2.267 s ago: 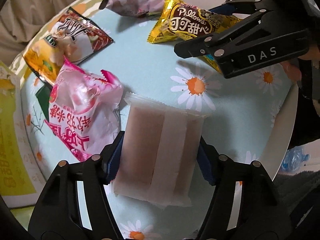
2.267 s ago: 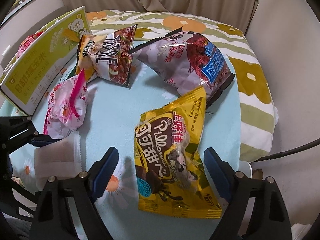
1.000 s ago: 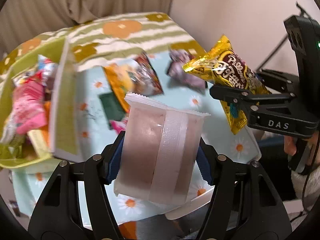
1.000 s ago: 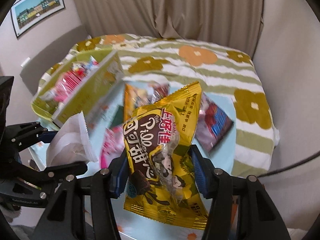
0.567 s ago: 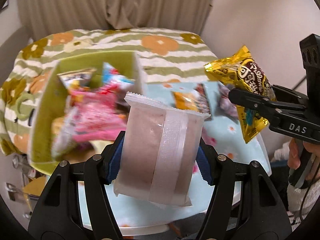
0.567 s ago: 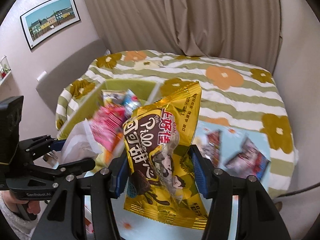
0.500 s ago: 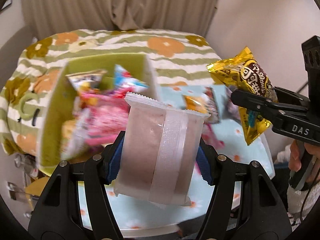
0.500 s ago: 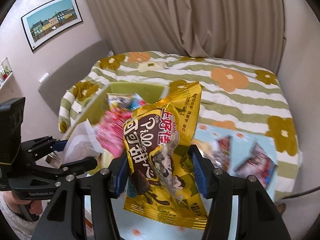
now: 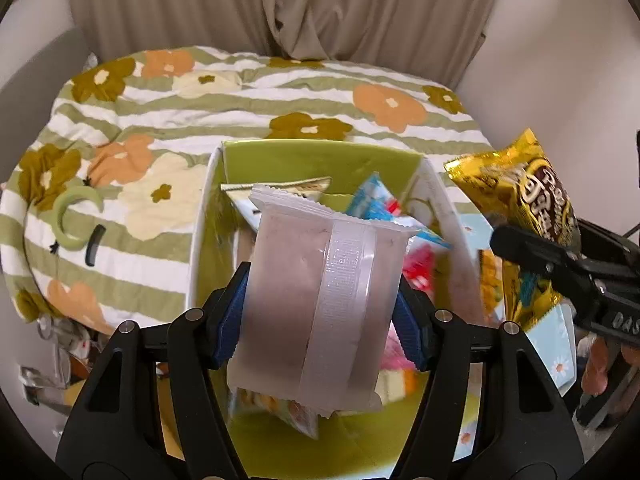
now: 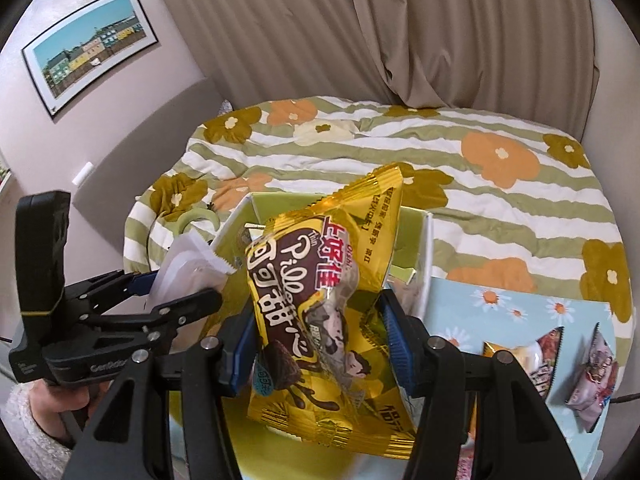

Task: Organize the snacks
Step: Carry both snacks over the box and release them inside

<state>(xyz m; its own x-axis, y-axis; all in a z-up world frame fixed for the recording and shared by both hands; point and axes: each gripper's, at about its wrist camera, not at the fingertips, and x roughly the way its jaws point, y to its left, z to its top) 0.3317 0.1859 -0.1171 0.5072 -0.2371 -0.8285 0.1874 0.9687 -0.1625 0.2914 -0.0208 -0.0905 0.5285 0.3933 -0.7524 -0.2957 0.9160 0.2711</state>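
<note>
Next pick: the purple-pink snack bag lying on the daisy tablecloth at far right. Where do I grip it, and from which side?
Judging from the right wrist view, take the purple-pink bag across its narrow middle, coming down from above. It lies flat on the tablecloth, apart from the orange-and-red bag beside it, so jaws should fit either side. Its crimped ends look too flimsy to hold.

Pretty clearly someone's bedroom at home: a bed with a green-striped floral duvet (image 10: 460,184), beige curtains (image 10: 400,32) hanging behind it, a framed picture of colourful houses (image 10: 90,44) on the wall, and a daisy-print tablecloth (image 10: 520,308) beside the bed.
</note>
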